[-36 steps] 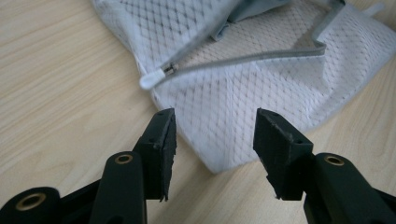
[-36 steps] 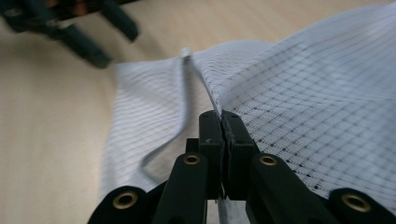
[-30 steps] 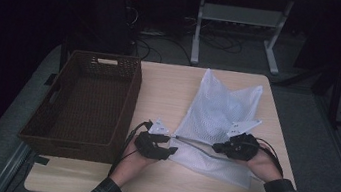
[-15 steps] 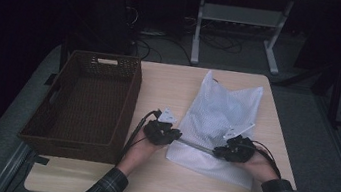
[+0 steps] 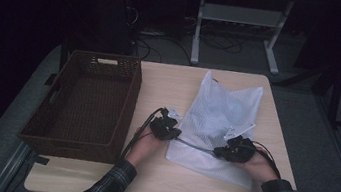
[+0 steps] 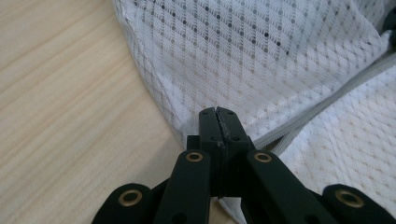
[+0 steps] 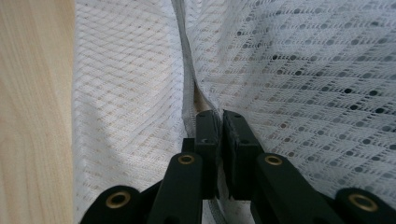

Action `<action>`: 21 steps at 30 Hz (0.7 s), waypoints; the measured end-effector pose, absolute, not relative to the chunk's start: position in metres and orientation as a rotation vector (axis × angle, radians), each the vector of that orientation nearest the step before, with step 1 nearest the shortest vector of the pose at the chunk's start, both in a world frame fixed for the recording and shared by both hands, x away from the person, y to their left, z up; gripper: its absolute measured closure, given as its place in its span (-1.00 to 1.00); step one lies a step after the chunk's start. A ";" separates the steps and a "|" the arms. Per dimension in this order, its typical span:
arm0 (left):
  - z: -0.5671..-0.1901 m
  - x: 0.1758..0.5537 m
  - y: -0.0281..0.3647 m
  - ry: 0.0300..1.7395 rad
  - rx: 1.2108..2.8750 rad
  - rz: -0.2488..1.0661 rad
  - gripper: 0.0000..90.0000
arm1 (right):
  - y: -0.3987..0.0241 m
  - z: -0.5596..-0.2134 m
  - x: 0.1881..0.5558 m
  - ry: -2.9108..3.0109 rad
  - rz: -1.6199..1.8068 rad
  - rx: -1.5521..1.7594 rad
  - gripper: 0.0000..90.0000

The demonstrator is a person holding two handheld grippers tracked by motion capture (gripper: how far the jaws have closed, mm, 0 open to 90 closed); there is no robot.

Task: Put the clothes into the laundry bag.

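Woven brown wicker makes up the basket (image 5: 84, 104) at the left side of the pale wooden table (image 5: 160, 82), its long side running away from the person. Just right of the basket, near the table's front half, the left tool (image 5: 170, 126) sits in the person's left hand (image 5: 144, 145), a dark cable looping from it back along the forearm in a plaid sleeve (image 5: 107, 188). In the left gripper view its jaws have just been closing and now stand pressed together, with the edge of the white mesh bag (image 6: 280, 56) pinched between them close to where the grey zipper (image 6: 327, 102) begins.

From there the bag (image 5: 218, 118) spreads across the middle and right of the table, flat on the wood, its far end reaching toward the back edge and its near end lying between the two hands. The zipper line shows as a thin grey band running from one tool to the other.

At the right, the right tool (image 5: 232, 149) rests on the bag's near part, held by the right hand (image 5: 262, 167). In the right gripper view its jaws are nearly together, clamping a fold of mesh (image 7: 299, 65) just beside the grey zipper strip (image 7: 187, 70), with bare wood at the far left of that view.
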State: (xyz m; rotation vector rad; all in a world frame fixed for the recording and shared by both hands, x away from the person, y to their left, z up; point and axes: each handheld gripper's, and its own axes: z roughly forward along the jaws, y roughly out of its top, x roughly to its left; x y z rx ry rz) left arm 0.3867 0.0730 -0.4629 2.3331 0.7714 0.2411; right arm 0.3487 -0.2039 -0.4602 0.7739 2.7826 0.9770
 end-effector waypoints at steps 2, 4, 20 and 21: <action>-0.462 0.383 0.072 0.771 2.351 0.243 1.00 | -0.204 -0.460 0.349 2.783 0.970 0.775 0.88; -0.459 0.377 0.073 0.768 2.382 0.254 1.00 | -0.204 -0.461 0.349 2.782 0.964 0.780 0.88; -0.458 0.333 0.096 0.813 2.364 0.220 0.98 | -0.196 -0.460 0.340 2.858 0.985 0.673 0.87; -0.458 0.334 0.097 0.815 2.352 0.210 0.92 | -0.196 -0.459 0.340 2.856 0.995 0.676 0.87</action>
